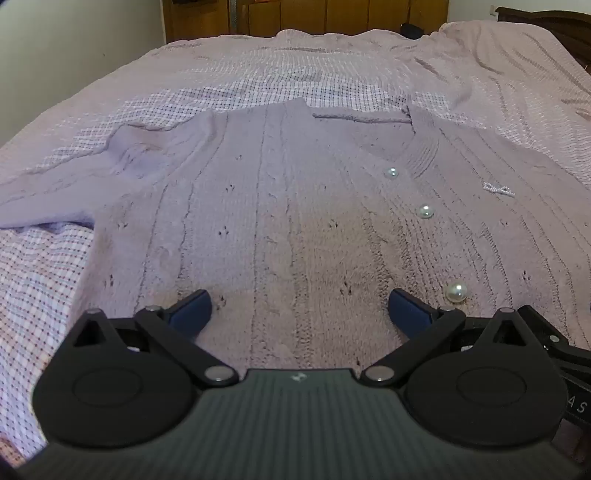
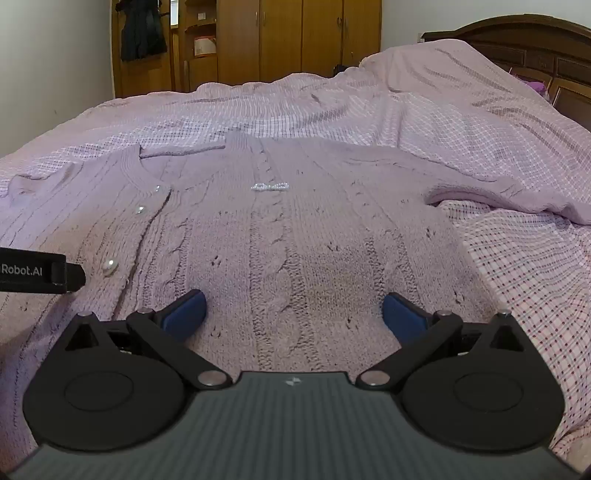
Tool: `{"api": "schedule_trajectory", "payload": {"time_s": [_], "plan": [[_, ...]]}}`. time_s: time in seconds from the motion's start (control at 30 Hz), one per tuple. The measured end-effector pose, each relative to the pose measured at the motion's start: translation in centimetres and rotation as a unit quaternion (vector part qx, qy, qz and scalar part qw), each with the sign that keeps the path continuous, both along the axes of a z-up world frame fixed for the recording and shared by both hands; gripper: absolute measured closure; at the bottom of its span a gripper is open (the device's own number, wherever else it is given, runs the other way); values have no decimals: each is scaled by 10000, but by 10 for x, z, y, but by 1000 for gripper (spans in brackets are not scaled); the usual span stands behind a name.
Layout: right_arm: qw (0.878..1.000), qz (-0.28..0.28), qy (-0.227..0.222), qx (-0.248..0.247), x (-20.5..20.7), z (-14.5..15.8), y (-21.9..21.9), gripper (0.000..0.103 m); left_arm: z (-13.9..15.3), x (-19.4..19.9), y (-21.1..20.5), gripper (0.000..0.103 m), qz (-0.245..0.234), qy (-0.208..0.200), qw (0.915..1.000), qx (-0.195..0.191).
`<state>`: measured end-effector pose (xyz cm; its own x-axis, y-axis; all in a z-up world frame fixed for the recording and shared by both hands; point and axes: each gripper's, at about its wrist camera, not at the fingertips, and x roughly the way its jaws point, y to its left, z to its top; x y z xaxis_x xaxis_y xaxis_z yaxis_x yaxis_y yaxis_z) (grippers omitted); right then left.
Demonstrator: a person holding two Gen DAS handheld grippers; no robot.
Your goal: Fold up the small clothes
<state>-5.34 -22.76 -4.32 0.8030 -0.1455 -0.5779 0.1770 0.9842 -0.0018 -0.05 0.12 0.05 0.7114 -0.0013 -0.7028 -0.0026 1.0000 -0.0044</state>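
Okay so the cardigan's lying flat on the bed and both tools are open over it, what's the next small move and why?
Probably lower both tools onto the hem and pinch it. The lilac cardigan lies spread flat and buttoned, sleeves out, nothing folded yet. The left tool and right tool are both open above its near edge and hold nothing.

**Bedroom around the wide pink bed**

I see a wide bed covered by a pink-and-white checked bedspread (image 2: 424, 122), wrinkled toward its far right, filling most of both views. Behind its right end stands a dark brown carved wooden headboard (image 2: 524, 40). Along the far wall runs a honey-coloured wooden wardrobe with tall panel doors (image 2: 295, 37); beside it, open shelves (image 2: 201, 40) hold a pale box, and a dark garment (image 2: 142, 31) hangs at the left. I make out plain off-white walls (image 2: 51, 55) on the left and above the headboard. The light is soft and even.
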Motion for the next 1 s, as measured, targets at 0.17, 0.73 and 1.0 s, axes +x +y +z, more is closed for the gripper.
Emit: {"api": "schedule_trajectory", "payload": {"time_s": [0.17, 0.73, 1.0], "plan": [[10000, 2, 31, -17, 2, -1, -2, 0, -3, 1, 0, 0, 19, 31, 10000, -11], [10000, 19, 8, -89, 0, -1, 1, 0, -1, 3, -1, 0, 10, 51, 10000, 53], [10000, 29, 3, -80, 1, -1, 0, 0, -1, 3, -1, 0, 10, 48, 10000, 56]]}}
